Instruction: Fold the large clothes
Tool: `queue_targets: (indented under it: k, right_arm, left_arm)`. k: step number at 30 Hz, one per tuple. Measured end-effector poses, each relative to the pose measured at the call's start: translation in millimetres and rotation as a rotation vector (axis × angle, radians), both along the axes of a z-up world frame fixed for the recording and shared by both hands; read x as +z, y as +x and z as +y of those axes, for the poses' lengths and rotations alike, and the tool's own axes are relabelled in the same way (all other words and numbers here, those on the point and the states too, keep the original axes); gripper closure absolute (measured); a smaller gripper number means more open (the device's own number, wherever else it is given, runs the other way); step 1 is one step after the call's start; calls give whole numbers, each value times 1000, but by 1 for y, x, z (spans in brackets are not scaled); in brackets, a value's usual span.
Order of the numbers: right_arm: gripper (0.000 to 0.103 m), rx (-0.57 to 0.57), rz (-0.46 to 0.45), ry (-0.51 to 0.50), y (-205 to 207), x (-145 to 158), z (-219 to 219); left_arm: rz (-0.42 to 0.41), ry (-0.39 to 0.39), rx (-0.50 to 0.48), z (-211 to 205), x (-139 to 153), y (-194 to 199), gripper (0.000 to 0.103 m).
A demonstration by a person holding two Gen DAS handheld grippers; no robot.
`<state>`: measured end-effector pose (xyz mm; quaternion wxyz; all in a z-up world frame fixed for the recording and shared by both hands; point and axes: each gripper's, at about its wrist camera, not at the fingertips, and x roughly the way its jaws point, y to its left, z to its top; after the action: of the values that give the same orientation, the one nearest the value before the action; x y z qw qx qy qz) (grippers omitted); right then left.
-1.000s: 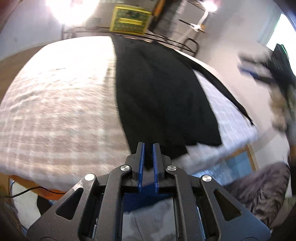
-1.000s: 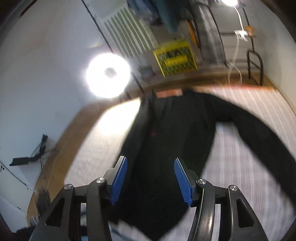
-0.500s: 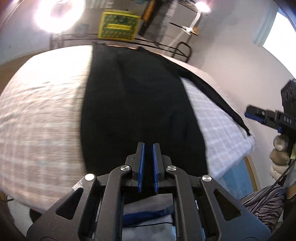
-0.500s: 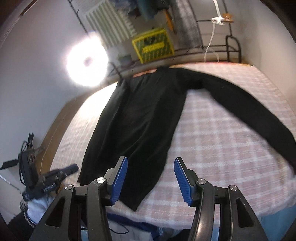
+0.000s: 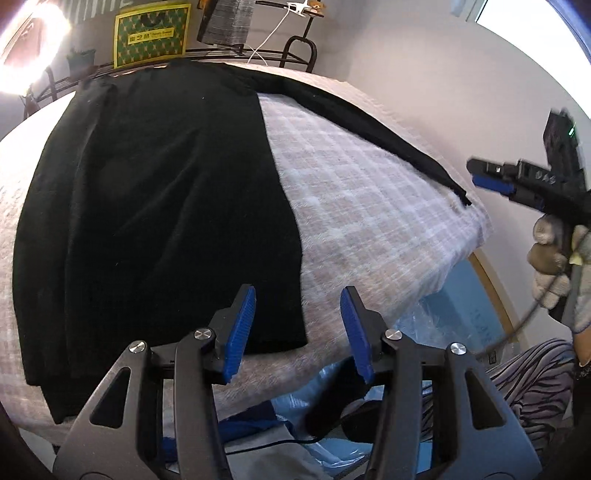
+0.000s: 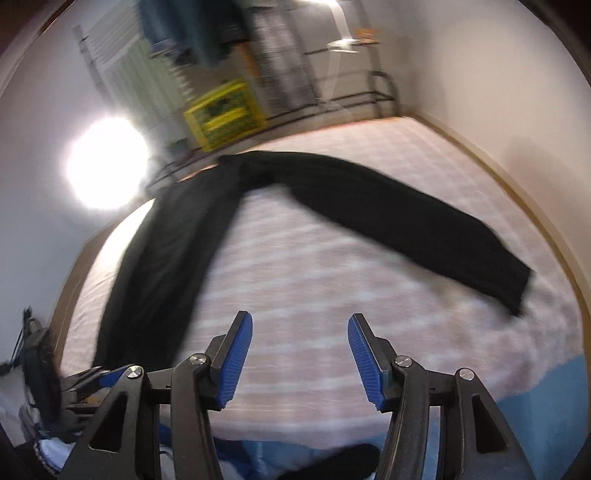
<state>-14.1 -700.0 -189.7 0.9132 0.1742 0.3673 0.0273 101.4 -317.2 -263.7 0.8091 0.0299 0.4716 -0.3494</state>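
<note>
Lying on the bed: black garment (image 5: 159,206), its body flat on the checked cover (image 5: 369,221), hem at the near edge, neck toward the far rail.
Sleeve: one long black sleeve (image 6: 388,218) stretches from the far shoulder out to the right, its cuff close to the bed's right edge.
Left tongs (image 5: 297,330): blue pads parting, nothing between them; they hang over the hem's near right corner.
Right tongs (image 6: 300,360): pads apart, empty, above bare cover between body and sleeve.
Far side: yellow crate (image 5: 149,33) on a metal rack; bright lamp (image 6: 107,162) at far left.
</note>
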Motion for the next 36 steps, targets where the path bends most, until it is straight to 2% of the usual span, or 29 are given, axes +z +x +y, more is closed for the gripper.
queue_targets:
  k: [4,9,14,20,24,28,29,30,32,36]
  right_arm:
    - [46,-116,20,64,-8,-15,-57]
    - [46,-243,50,57,-6,-31,-116]
    - [45,-354,78,209,7,-54,-173]
    - [47,-484,97,316,22,-78,-211]
    - [49,-508,123,300,35,-90,-214]
    - [58,-501,137,234,45,-94,-211]
    - [68,-495,140,216,46,-93,-211]
    - [74,-485,146,187,49,-93,-208]
    - [100,-475,155,131,51,-90,-204]
    - [101,-444,89,122,42,-66,-195]
  left_arm:
    - [-37,16,-8,-4,10,-2,54]
    - [-43,15,-10,-4,17,-2,54]
    - [-50,20,-5,-1,23,-2,54]
    - [-26,21,10,7,22,-1,54]
    - [-27,41,14,10,18,1,54]
    - [-23,43,16,13,19,7,54]
    - [-20,40,18,14,21,8,54]
    - [-18,38,20,15,22,10,54]
    - [-19,31,28,19,27,13,54]
    - [-23,18,38,28,37,21,54]
